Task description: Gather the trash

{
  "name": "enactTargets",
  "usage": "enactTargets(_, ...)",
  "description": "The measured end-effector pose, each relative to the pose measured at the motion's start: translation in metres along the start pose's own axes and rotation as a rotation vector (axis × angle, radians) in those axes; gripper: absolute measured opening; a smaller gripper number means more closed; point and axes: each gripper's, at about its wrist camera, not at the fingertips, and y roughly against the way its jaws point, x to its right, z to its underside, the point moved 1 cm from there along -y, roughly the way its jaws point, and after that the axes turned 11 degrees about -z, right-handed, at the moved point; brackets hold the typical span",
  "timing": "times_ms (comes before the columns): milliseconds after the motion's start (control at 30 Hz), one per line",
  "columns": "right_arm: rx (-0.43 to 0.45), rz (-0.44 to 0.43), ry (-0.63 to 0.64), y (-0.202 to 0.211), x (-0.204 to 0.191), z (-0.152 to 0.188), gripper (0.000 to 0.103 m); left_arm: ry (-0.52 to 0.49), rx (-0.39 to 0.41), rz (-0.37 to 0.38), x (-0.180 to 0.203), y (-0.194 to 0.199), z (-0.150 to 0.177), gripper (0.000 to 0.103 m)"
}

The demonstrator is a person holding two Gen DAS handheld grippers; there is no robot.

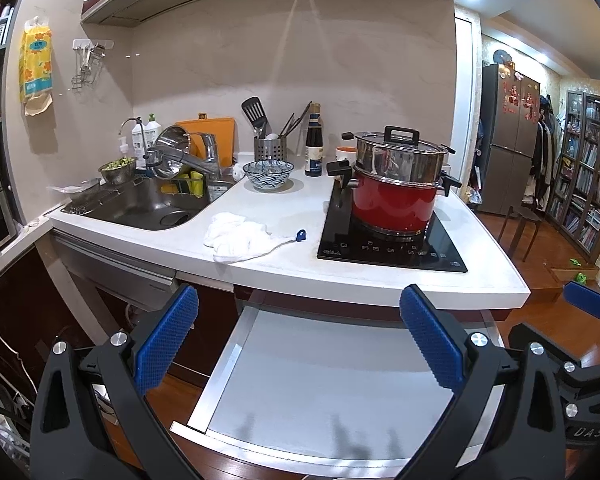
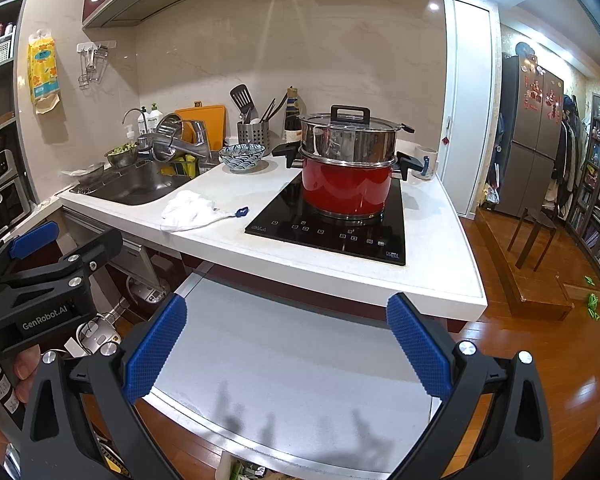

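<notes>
A crumpled white cloth-like wad, with a string ending in a small blue clip, lies on the white counter between sink and hob. My left gripper hangs open below the counter's front edge, holding nothing. My right gripper is also open and empty, beside the left one and just as low. Both hover over a flat white pull-out shelf under the counter. The wad is well ahead of and above both grippers.
A red pot with a steel steamer sits on the black hob. A blue patterned bowl, utensil holder, bottle and sink fill the back. Wooden floor, stool and bookshelves lie to the right. A hand holds the left gripper.
</notes>
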Motion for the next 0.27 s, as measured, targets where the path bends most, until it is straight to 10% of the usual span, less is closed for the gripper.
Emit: enactTargets(267, -0.002, 0.000, -0.002, -0.0004, -0.0003, 0.0027, 0.099, 0.008, -0.009, -0.002, -0.0014, -0.0025, -0.0004, 0.101)
